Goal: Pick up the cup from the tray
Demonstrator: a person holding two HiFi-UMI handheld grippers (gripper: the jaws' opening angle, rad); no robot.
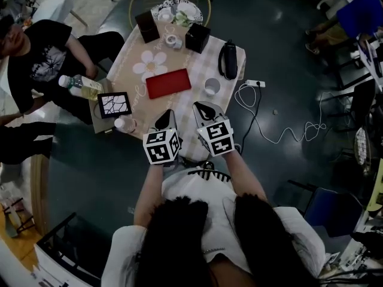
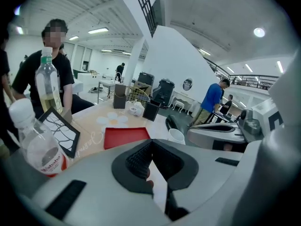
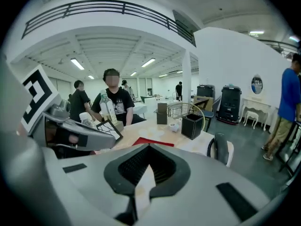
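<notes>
At the far left a seated person [image 1: 42, 58] in a black shirt is beside the table [image 1: 197, 64]. At that left edge stands a clear bottle [image 1: 81, 87] partly filled with yellowish liquid. Next to it is a black-framed picture [image 1: 114, 104], and nearer the camera a smaller clear bottle [image 1: 125, 124] with a white cap and a red label.

The left gripper [image 1: 166, 119] hangs over the near edge of the table. Its fingers are together with nothing between them.

Ahead of it lies the red tray [image 1: 168, 83], flat on the flowered cloth, its whole red surface showing. Beyond the tray stand two black open-topped boxes [image 1: 147, 26] [image 1: 197, 37] with a small white ring-shaped thing [image 1: 173, 40] between them. What the boxes hold cannot be told. Behind them a round wire basket [image 1: 129, 11] holds pale items too small to name.

The right gripper [image 1: 207, 109] is just beside the left one, and its fingers are also pressed together on nothing.

The cup [image 1: 212, 86] is plain white and round, with slightly tapering walls. It stands upright with its mouth open upward. It sits on the cloth just right of the tray, not on it, ahead of the right gripper and apart from it. Whether anything is in it cannot be told.

Further right a black flask [image 1: 228, 59] lies near the table's edge. A white power strip [image 1: 255, 83] lies with its cable on the dark floor.
</notes>
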